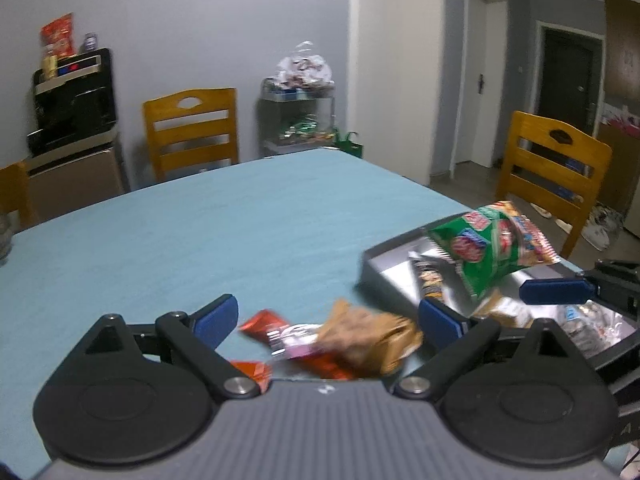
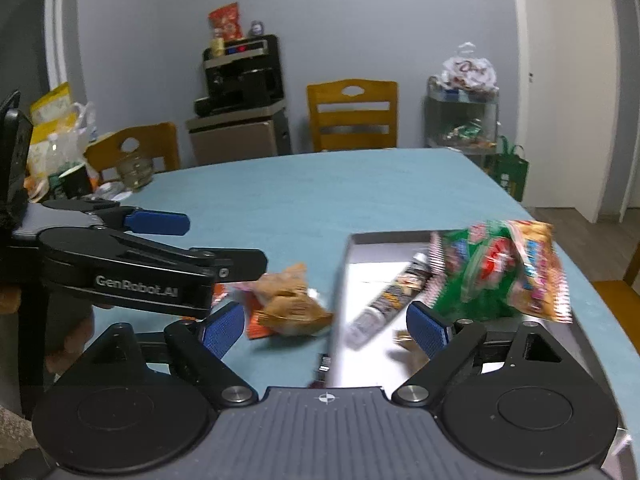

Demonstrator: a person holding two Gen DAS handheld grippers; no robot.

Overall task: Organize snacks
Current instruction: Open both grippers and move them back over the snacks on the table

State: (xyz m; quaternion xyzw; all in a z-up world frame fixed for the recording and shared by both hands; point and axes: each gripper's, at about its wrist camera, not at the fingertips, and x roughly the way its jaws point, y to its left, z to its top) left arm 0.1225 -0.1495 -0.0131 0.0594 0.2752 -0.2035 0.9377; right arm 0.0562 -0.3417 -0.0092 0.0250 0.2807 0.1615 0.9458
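My left gripper (image 1: 328, 317) is open above loose snacks on the blue table: a tan packet (image 1: 370, 336) and a red packet (image 1: 266, 326) lie between its fingers, untouched. To the right a metal tray (image 1: 386, 266) holds a green snack bag (image 1: 486, 250), tilted and blurred, plus a striped stick packet (image 1: 430, 280). My right gripper (image 2: 325, 330) is open over the tray's (image 2: 354, 248) near left rim, empty. The green bag (image 2: 480, 276) is just past its right finger and the stick packet (image 2: 394, 298) lies ahead. The left gripper (image 2: 224, 240) shows at the left, near the tan packet (image 2: 290, 306).
Wooden chairs (image 1: 192, 130) (image 1: 554, 164) stand at the far side and right of the table. A black machine (image 2: 242, 74) sits on a cabinet by the wall, beside a shelf cart (image 2: 462, 116) of snacks. A glass jar (image 2: 136, 168) and clutter occupy the table's far left.
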